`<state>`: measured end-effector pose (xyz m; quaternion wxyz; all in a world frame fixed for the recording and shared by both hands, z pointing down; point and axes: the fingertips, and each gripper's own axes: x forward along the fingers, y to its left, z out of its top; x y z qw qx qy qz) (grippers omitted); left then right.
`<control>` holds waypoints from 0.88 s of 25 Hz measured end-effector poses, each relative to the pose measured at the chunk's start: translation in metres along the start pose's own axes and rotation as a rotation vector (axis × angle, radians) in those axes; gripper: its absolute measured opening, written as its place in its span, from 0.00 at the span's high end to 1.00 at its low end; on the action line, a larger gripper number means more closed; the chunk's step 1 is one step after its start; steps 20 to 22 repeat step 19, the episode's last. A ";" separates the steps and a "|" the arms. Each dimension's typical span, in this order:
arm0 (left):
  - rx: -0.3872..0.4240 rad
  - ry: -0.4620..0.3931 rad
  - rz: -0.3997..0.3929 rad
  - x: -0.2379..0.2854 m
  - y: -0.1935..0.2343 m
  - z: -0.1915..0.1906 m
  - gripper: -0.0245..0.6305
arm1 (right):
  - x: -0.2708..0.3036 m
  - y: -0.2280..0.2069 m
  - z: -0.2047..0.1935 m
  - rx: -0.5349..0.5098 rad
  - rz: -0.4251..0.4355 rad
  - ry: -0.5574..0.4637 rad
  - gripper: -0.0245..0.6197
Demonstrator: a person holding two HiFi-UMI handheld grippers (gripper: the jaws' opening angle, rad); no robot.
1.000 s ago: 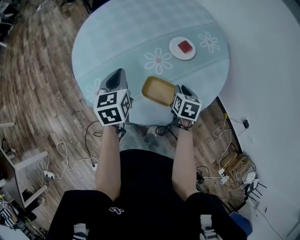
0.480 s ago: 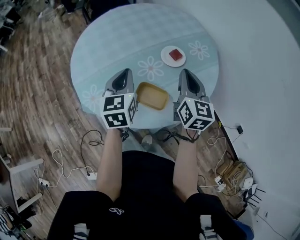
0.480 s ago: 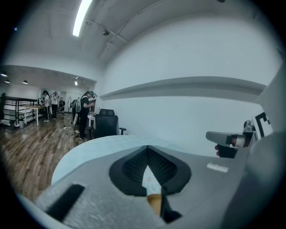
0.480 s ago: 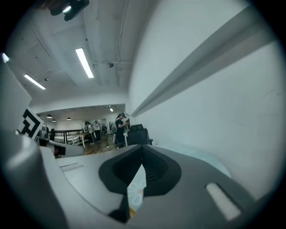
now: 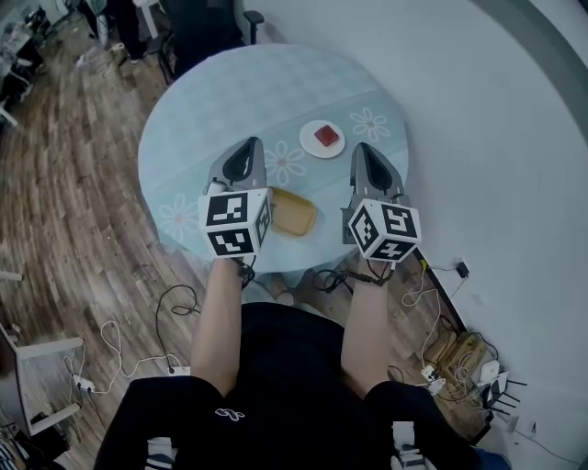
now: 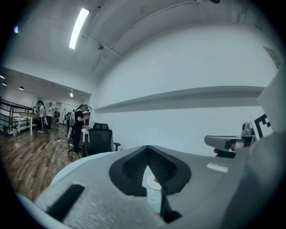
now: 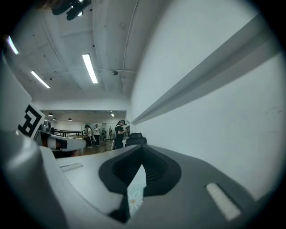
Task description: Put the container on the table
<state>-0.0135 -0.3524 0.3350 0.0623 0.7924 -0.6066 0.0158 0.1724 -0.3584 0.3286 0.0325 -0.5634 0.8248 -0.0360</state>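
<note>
A shallow yellow container point(image 5: 292, 212) lies on the round light-blue table point(image 5: 211, 101) near its front edge, with nothing holding it. Both grippers hover above the table, pointing roughly level, the container below and between them. My left gripper point(image 5: 246, 145) is shut and empty; in the left gripper view its jaws point(image 6: 147, 148) meet at the tip. My right gripper point(image 5: 364, 150) is also shut and empty, its jaws point(image 7: 142, 148) touching. A white plate point(image 5: 322, 138) with a red piece on it sits farther back.
A black office chair point(image 5: 207, 27) stands at the table's far side. Cables point(image 5: 179, 298) trail over the wooden floor below the table's front edge. A white wall point(image 5: 496, 138) runs along the right. Several people point(image 6: 80, 127) stand far off in the room.
Both grippers have risen and levelled out. The right gripper left the container's right edge and now hangs above the table. The container stays on the table.
</note>
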 end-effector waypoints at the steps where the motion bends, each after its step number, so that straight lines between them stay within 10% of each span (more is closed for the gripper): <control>1: 0.004 -0.003 -0.002 0.001 -0.002 0.002 0.96 | -0.001 -0.001 0.002 0.001 0.001 -0.006 0.95; 22: 0.039 -0.015 -0.006 -0.008 -0.006 0.019 0.96 | 0.004 0.006 0.008 -0.002 0.016 -0.005 0.95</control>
